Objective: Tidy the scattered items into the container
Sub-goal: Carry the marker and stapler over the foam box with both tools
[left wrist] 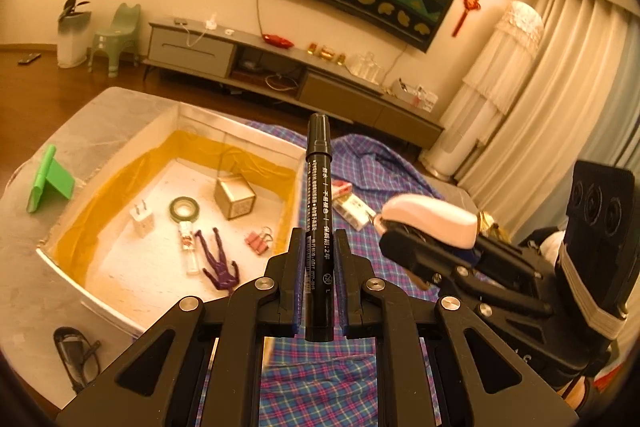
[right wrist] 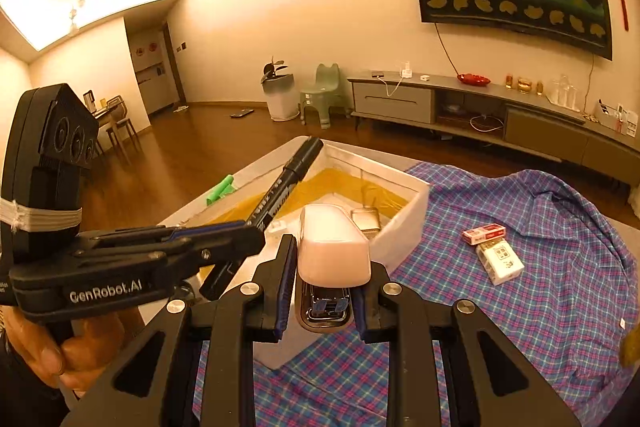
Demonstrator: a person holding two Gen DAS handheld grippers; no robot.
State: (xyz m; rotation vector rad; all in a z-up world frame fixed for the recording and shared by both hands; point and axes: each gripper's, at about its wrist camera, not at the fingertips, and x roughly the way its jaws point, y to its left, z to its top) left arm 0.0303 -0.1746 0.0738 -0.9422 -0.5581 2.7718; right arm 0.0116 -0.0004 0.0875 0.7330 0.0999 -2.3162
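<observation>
**Both hand-held grippers loaded beside the container**

Left hand-held gripper (left wrist: 319, 247): clamped on a black marker (left wrist: 318, 211). The marker lies lengthwise between the two fingers, capped end pointing forward and upward, past the near right wall of the container. In the right wrist view the same marker (right wrist: 280, 191) slants over the container's near corner.

Right hand-held gripper (right wrist: 325, 267): clamped on a stapler (right wrist: 332, 247) with a pale pink top; the metal staple channel shows between the fingers. The stapler is raised above the plaid cloth (right wrist: 520, 267), just beside the container's near wall.

Container (left wrist: 100, 303): a white open box lined with yellow tape along its inner walls, standing on the desk (left wrist: 100, 119). Contents:
- white charger plug (left wrist: 141, 218)
- roll of green tape (left wrist: 184, 208)
- small cardboard box (left wrist: 235, 195)
- clear small bottle (left wrist: 189, 247)
- purple figure (left wrist: 221, 263)
- pink binder clips (left wrist: 258, 242)

Outside the container:
- two small packets (right wrist: 492, 247) lie on the plaid cloth, touching each other
- green phone stand (left wrist: 48, 179) on the desk, left of the container
- eyeglasses (left wrist: 76, 355) on the desk, near the container's front corner
</observation>
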